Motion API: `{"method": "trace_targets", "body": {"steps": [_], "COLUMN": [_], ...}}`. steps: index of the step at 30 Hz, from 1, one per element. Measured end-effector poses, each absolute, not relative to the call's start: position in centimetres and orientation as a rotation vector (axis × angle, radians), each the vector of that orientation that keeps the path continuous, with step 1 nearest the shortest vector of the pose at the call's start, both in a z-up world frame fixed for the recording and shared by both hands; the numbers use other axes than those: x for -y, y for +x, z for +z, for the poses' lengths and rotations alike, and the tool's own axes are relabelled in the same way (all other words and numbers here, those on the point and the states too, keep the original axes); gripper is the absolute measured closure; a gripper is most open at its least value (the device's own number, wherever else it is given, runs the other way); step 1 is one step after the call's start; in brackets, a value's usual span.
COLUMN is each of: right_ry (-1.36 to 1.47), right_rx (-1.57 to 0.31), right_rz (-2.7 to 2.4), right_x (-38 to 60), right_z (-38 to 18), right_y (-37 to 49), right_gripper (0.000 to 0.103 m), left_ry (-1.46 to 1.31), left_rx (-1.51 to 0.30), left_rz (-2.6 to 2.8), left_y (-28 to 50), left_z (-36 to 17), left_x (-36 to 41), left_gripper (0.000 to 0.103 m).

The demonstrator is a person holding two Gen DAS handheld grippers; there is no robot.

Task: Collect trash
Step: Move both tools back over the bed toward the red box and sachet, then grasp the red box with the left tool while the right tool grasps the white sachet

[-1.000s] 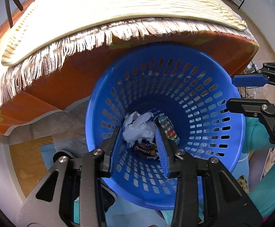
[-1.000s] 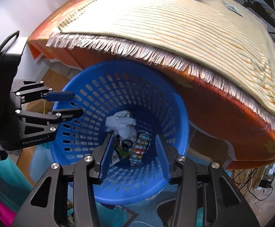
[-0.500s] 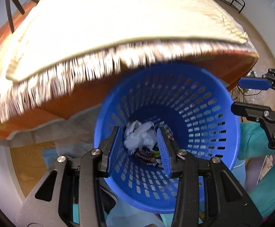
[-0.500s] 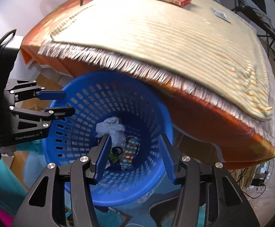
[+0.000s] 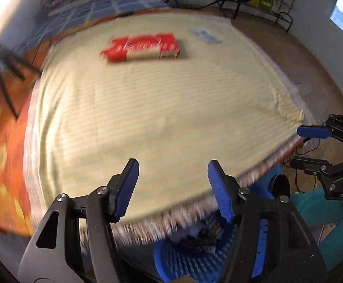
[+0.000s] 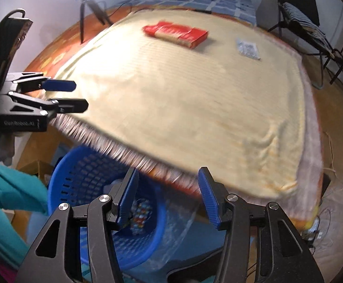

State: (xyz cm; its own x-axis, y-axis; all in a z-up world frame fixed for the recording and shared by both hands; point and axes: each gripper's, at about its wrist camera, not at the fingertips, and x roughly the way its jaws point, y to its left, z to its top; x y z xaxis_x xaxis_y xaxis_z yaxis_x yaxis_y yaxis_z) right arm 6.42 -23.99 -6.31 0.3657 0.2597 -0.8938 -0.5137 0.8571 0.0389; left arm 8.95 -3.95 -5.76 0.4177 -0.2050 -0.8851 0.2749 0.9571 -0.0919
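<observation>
Left gripper (image 5: 172, 189): jaws spread, holding nothing.
Right gripper (image 6: 166, 198): jaws spread, holding nothing.
Trash: red packet (image 6: 175, 34) and small wrapper (image 6: 248, 48) are lying far across the cloth (image 6: 183, 103).
Basket (image 6: 82, 176): sitting near, below the fringe.
Risk: the long reach is risking snagged cloth or a dropped packet.

The blanket (image 6: 195, 108) is soft woven cloth, pale yellow and ribbed, with a stringy fringe (image 6: 115, 146) along its edge. The cover (image 5: 2, 155) under it is smooth orange cloth. The basket (image 6: 82, 179) is shiny blue plastic full of little holes. The box (image 6: 176, 34) looks like red cardboard, and the small packet (image 6: 248, 48) looks like thin crinkly plastic. The left tongs (image 5: 172, 184) and the right tongs (image 6: 166, 200) have matt black arms, shiny metal screws and ridged blue plastic pads (image 5: 218, 195). The floor (image 5: 312, 61) looks like smooth brown wood.
</observation>
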Motion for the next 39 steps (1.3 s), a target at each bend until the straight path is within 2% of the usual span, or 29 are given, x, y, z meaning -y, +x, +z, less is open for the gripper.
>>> {"method": "trace_targets", "body": {"steps": [3,12,24,32,39], "right_ry": [-0.266,-0.250,-0.139,-0.124,-0.133], "right_rx": [-1.048,-1.005,-1.039,-1.063,-1.070], "right_rz": [0.498,0.476,0.427,0.427,0.438], "right_x": [24.8,26.5,29.7,30.0,29.4], "right_z": [-5.3,-4.0,-5.4,-6.8,-7.3], "right_y": [8.2,14.9,21.6,23.1,23.4], "right_gripper": [0.033,0.032,0.032,0.032,0.032], "left_ry": [0.079,0.158,0.121,-0.042,-0.110], "left_rx": [-1.079,-1.028,-1.100,-1.222,-1.275], "left_rz": [-0.319,-0.397,-0.429,-0.399,-0.415], "left_y": [11.7,21.5,35.5,39.7,37.3], "left_z": [-5.0,-3.2,-6.1,-9.7,-10.1], "left_x": [4.3,6.1,6.8,4.2,2.0], "left_gripper": [0.040,0.040,0.040,0.040,0.040]}}
